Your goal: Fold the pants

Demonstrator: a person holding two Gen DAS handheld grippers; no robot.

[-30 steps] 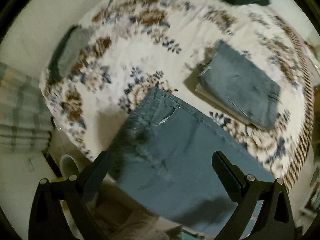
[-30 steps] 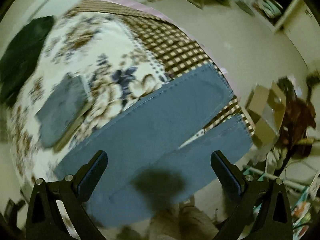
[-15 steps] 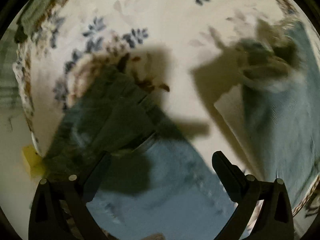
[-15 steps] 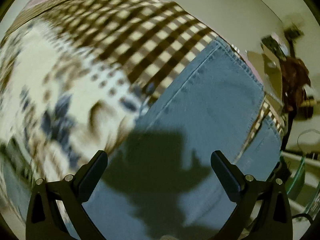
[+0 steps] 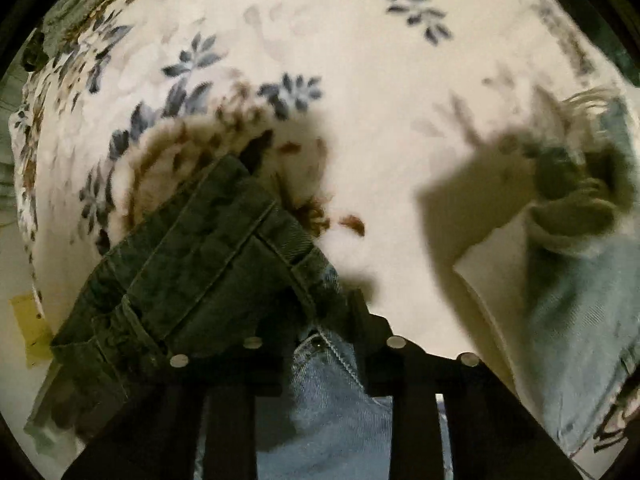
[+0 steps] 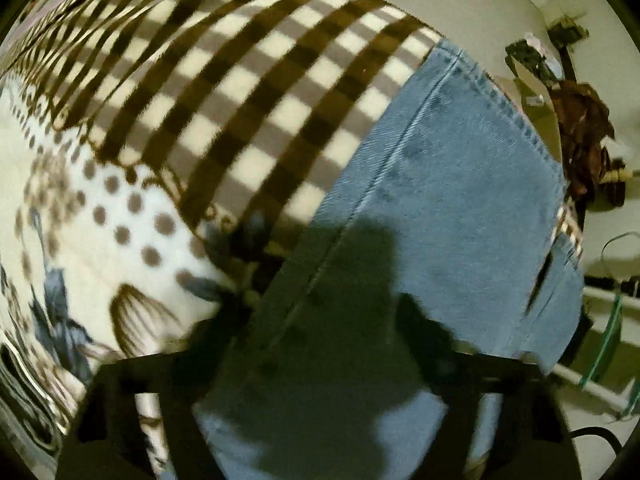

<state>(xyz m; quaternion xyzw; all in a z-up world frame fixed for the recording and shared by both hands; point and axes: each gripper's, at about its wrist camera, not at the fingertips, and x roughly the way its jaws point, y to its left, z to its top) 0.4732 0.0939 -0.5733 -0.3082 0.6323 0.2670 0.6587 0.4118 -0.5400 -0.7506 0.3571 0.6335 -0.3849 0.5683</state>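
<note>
Blue denim pants lie on a floral blanket. In the left wrist view their waistband fills the lower left, in shadow. My left gripper is shut on the waistband edge. In the right wrist view a pant leg runs up to its stitched hem at the bed's edge. My right gripper is closed down on the leg's side seam, its fingers dark and partly hidden by shadow.
A second folded pair of jeans lies on the blanket at the right of the left wrist view. The blanket has a brown checked border. Beyond the bed edge are floor clutter and a cardboard box.
Both grippers dropped from well above the bed down onto the pants. Their fingers, wide apart before, have closed: the left on the waistband, the right on the leg.
</note>
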